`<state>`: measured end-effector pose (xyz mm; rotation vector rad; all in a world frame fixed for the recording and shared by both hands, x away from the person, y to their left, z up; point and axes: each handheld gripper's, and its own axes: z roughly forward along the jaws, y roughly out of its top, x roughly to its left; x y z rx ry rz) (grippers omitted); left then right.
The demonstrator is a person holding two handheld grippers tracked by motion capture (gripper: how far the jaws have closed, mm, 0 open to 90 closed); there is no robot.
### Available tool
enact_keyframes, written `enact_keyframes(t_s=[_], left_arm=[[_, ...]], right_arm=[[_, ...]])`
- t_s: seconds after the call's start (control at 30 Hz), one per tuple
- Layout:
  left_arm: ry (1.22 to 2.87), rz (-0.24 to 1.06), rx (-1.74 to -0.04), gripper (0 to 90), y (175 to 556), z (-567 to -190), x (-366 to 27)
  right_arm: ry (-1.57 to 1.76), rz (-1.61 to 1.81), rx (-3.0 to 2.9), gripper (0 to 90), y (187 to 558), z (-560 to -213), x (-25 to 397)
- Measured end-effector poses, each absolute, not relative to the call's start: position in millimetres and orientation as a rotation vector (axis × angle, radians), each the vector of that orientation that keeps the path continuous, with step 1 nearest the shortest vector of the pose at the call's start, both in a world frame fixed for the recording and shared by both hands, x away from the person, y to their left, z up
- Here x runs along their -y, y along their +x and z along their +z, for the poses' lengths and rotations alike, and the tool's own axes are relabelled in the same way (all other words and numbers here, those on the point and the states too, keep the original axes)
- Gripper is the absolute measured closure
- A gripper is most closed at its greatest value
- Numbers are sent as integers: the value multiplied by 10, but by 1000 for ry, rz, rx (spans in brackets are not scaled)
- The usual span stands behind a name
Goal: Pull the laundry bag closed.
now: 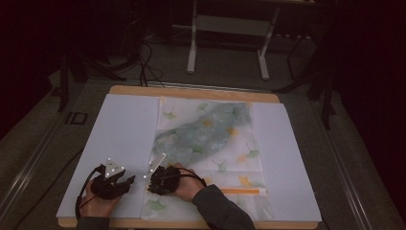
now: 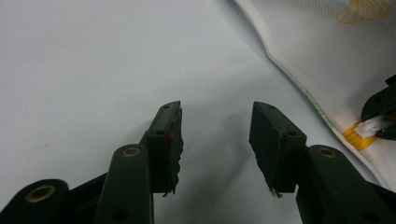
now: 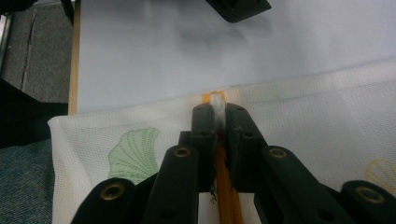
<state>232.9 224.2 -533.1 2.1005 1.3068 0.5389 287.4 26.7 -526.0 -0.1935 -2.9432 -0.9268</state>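
A white mesh bag (image 1: 230, 158) printed with green and orange leaves lies flat on the white sheet (image 1: 124, 129), with a blue-green garment (image 1: 210, 129) inside it. An orange zipper (image 1: 239, 190) runs along its near end. In the right gripper view my right gripper (image 3: 217, 112) is shut on the white zipper pull (image 3: 217, 100), at the zipper's left end. It sits at the bag's near left corner (image 1: 160, 177). My left gripper (image 2: 215, 126) stands open over the bare sheet just left of the bag (image 2: 327, 51), holding nothing.
The sheet covers a wooden table (image 1: 191, 91). Beyond its far edge, a white metal frame (image 1: 230, 28) stands on a dark carpet. The other gripper's jaw tip (image 3: 238, 7) shows close ahead in the right gripper view.
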Motion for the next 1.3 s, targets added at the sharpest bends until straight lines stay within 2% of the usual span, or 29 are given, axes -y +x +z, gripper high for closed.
enact_keyframes(t_s=[1.3], left_arm=[[2157, 423, -1212, 553, 2124, -5227, -2031]], right_arm=[[-179, -965, 2987, 840, 2796, -5212, -114]])
